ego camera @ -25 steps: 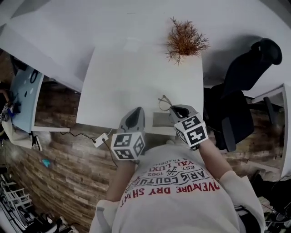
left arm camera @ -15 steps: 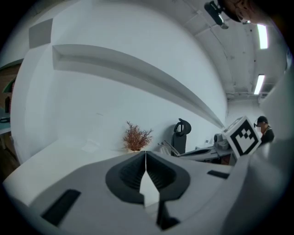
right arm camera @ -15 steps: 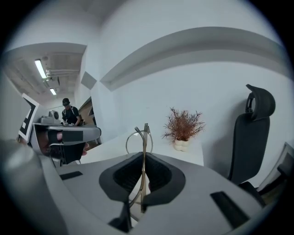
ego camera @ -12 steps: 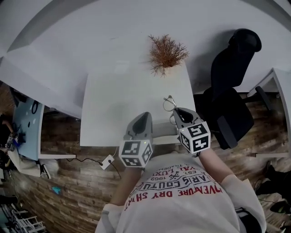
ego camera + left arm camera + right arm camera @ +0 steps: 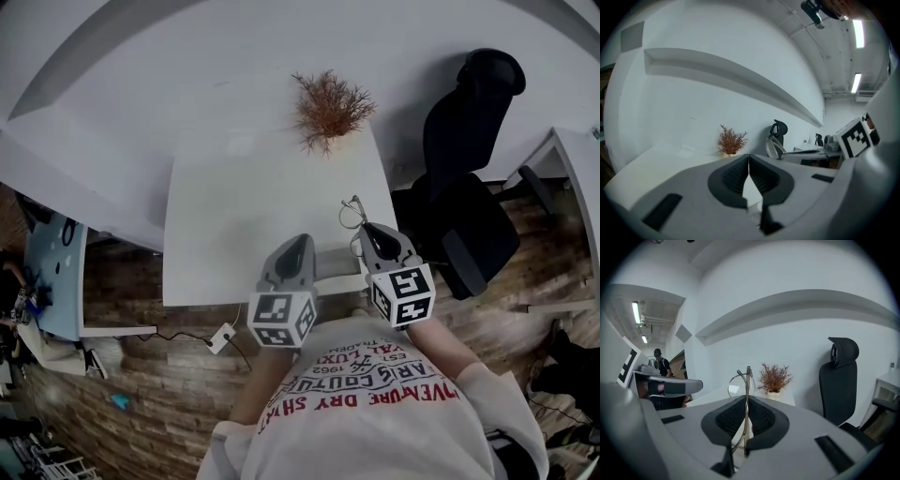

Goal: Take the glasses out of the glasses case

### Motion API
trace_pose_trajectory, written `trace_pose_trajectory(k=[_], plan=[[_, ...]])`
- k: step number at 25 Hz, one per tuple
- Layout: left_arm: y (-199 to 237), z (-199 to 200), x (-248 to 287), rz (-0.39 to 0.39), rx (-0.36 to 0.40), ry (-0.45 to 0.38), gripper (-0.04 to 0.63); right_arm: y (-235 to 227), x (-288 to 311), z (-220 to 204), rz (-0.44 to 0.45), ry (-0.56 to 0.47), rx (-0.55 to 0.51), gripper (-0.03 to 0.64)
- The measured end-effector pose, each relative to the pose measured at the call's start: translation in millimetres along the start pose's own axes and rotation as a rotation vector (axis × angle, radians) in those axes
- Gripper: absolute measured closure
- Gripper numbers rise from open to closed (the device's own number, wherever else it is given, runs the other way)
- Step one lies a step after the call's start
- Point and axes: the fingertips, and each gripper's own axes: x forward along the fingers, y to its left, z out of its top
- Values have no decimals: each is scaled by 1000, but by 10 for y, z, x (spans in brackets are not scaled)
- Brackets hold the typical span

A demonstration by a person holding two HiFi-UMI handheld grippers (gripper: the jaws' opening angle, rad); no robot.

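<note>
Right now your left gripper [image 5: 298,247] is clenched shut with nothing in it. Its tips touch, and only the white table [image 5: 225,197] shows in the small gap under them. It hangs over the near edge of the table.

Just to its right, a flat grey thing [image 5: 336,262] lies on the near edge of the table, between your two grippers. It may be the glasses case, but I cannot tell for sure.

Next comes your right gripper [image 5: 364,228]. Its jaws are pinched on the glasses [image 5: 352,213], so the glasses are out and up in the air, over the right side of the table. Only a thin bit of the wire frame sits between the pads. The round lens sticks up past the tips.

That thin hold is the risky part. If you tip or shake your hand, the glasses could spin in the pads or slip out. They are near the right edge of the table, so they might fall to the floor by the black chair [image 5: 464,159]. Squeezing harder could bend the frame. Bumping the two grippers together could knock the glasses loose too.
</note>
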Motion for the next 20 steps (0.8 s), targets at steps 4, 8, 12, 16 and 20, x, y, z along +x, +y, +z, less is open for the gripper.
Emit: trace_pose_trajectory(k=[4, 8, 12, 16, 20], plan=[[-29, -12, 12, -5, 2, 2, 588, -31, -38, 24, -7, -18, 6, 592], [-43, -16, -12, -1, 1, -1, 588, -8, -74, 53, -5, -31, -6, 592], [-46, -40, -16, 2, -5, 7, 586, 8, -79, 44, 1, -27, -8, 592], [-27, -75, 4, 1, -13, 15, 588, 26, -66, 42, 6, -24, -6, 592], [-17, -76, 31, 1, -16, 18, 588, 32, -47, 66, 10, -23, -10, 592]])
